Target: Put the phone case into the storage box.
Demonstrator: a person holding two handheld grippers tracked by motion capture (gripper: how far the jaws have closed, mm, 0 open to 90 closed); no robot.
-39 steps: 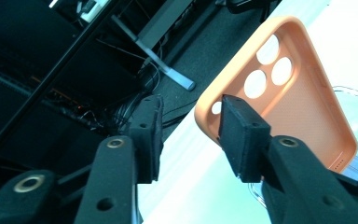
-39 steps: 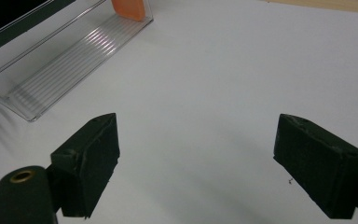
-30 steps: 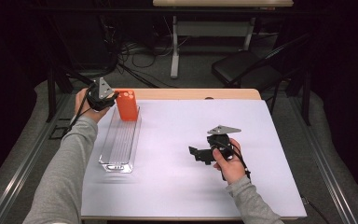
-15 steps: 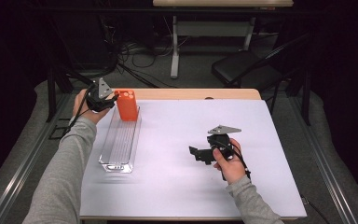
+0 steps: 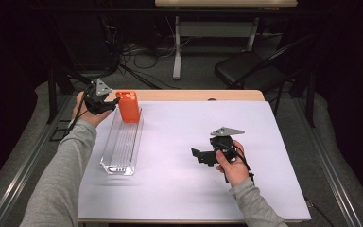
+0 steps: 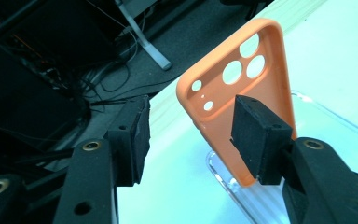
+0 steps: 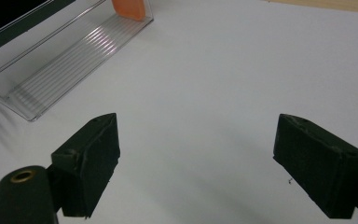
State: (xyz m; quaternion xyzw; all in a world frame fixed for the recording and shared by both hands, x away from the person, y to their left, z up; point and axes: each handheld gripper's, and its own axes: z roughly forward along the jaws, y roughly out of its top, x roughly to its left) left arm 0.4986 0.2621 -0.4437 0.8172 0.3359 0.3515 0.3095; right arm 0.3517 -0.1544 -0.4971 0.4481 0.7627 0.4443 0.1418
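Your desk (image 5: pixel 179 189) carries a white sheet over most of its top, and a strip of bare wood (image 5: pixel 194 95) shows along the far edge. Beyond that edge you have a dark floor with a tangle of black cables (image 5: pixel 137 52) lying across it. A white desk leg (image 5: pixel 177 47) stands upright there, under a pale desktop (image 5: pixel 227 3) at the top of the high view. To the right of it sits a black chair (image 5: pixel 250 71), its seat facing you. Metal rails (image 5: pixel 23 161) run along the floor on both sides of your desk. In the left gripper view, the same cables (image 6: pixel 93 79) show.
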